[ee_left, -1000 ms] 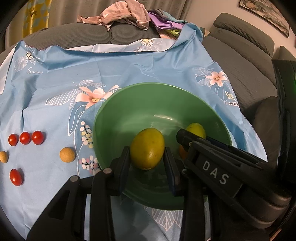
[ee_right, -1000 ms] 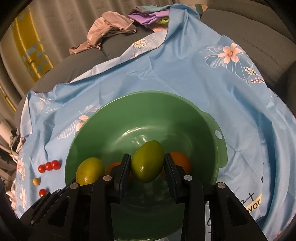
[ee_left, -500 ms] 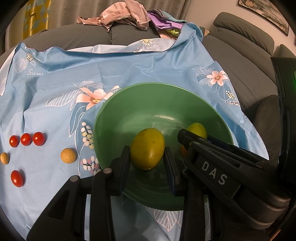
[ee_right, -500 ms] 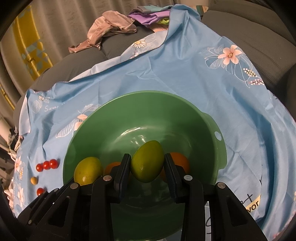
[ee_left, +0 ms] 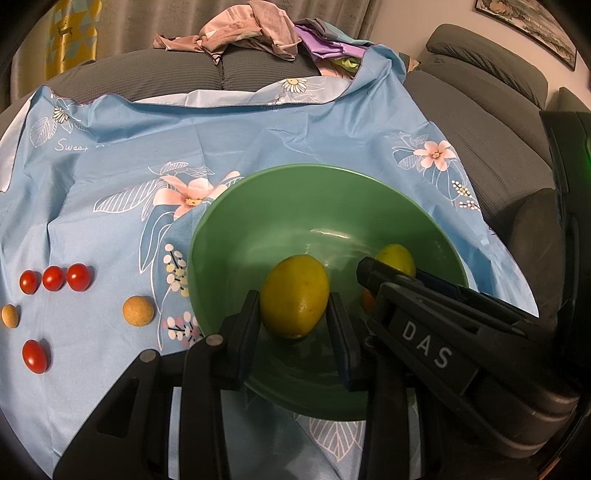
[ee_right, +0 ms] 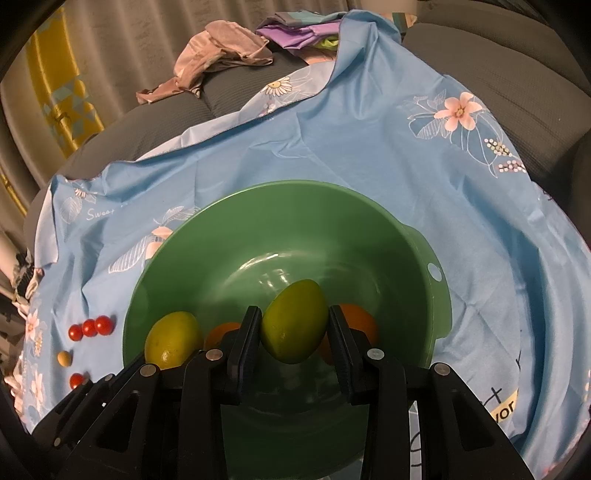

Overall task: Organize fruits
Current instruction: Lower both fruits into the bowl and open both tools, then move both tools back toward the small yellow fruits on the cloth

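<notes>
A green bowl (ee_left: 295,206) (ee_right: 295,229) rests on a blue floral cloth. My left gripper (ee_left: 293,306) is shut on a yellow lemon (ee_left: 294,295) held over the bowl's near side. In the right wrist view my right gripper (ee_right: 293,321) is shut on a greenish lemon (ee_right: 293,321), also above the bowl. That same right gripper (ee_left: 369,271) reaches in from the right in the left wrist view, with its lemon (ee_left: 395,258) partly hidden. Two oranges (ee_right: 356,321) lie in the bowl behind the fingers. The left-held lemon (ee_right: 171,339) shows at the bowl's left.
Several cherry tomatoes (ee_left: 55,278) (ee_right: 90,326) and two tan round fruits (ee_left: 137,311) lie on the cloth (ee_left: 110,184) left of the bowl. A grey sofa (ee_left: 480,122) with a heap of clothes (ee_left: 251,29) lies behind and to the right.
</notes>
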`<control>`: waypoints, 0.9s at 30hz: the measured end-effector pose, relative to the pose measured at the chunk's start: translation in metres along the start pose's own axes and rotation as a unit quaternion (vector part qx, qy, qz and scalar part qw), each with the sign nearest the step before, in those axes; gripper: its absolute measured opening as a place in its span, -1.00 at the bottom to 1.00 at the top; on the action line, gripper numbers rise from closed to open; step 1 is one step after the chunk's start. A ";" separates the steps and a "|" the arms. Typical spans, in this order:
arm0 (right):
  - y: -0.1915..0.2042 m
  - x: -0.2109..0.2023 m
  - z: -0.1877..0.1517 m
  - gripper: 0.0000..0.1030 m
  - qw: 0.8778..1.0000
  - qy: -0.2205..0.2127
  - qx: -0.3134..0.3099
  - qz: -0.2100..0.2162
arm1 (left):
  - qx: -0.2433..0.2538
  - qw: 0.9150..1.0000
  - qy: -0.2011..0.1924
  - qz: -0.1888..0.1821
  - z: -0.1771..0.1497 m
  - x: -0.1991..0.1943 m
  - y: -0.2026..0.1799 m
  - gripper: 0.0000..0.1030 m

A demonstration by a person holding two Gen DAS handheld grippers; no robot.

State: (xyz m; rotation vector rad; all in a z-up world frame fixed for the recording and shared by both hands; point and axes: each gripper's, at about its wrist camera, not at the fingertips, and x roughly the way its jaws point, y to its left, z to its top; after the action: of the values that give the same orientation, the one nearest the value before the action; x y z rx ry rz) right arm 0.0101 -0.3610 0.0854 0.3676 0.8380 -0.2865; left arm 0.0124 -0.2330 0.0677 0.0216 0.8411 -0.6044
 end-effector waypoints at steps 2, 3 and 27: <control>0.001 0.000 -0.001 -0.24 1.000 0.000 0.000 -0.002 | 0.000 1.000 0.000 0.000 0.000 0.000 0.001 -0.30; 0.001 0.000 0.000 -0.24 1.000 0.000 -0.001 -0.004 | 0.000 1.000 0.000 0.000 0.000 0.000 0.002 -0.30; 0.008 -0.030 0.005 0.10 0.996 -0.069 -0.001 0.048 | -0.035 0.997 -0.064 0.037 -0.003 -0.080 0.037 0.48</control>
State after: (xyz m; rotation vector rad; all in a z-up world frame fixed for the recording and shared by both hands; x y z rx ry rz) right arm -0.0032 -0.3527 0.1131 0.3803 0.6831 -0.2183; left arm -0.0111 -0.1618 0.1141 -0.0497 0.7338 -0.5013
